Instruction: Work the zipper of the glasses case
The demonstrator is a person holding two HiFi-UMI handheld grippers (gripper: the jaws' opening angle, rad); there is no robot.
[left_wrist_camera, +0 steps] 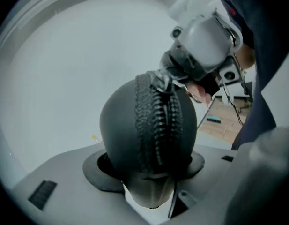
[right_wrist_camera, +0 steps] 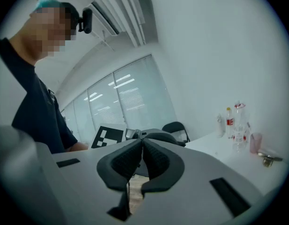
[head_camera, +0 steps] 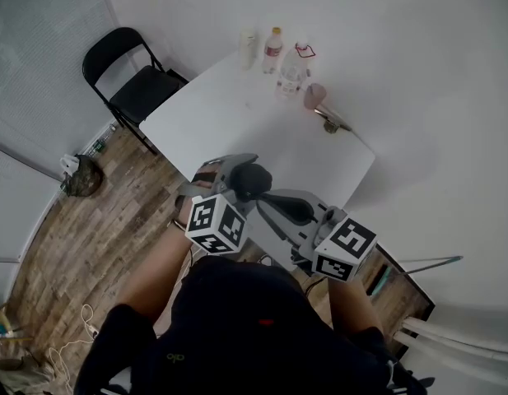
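Note:
My left gripper (head_camera: 235,174) is shut on a black oval glasses case (head_camera: 252,179), which I hold in the air over the near edge of the white table (head_camera: 237,113). In the left gripper view the case (left_wrist_camera: 121,125) stands up between the dark pads (left_wrist_camera: 95,170), its zipper (left_wrist_camera: 158,125) running up the middle towards the far end. My right gripper (head_camera: 266,198) comes in from the right, and its tips are shut on the zipper pull (left_wrist_camera: 161,81) at the top of the case. In the right gripper view the pads (right_wrist_camera: 130,158) are pressed together, with the case (right_wrist_camera: 159,137) just beyond them.
At the table's far side stand several bottles (head_camera: 272,50), a white cylinder (head_camera: 249,48), a pink cup (head_camera: 314,95) and a metal item (head_camera: 332,122). A black folding chair (head_camera: 130,72) is left of the table. Wooden floor (head_camera: 97,229) lies below me.

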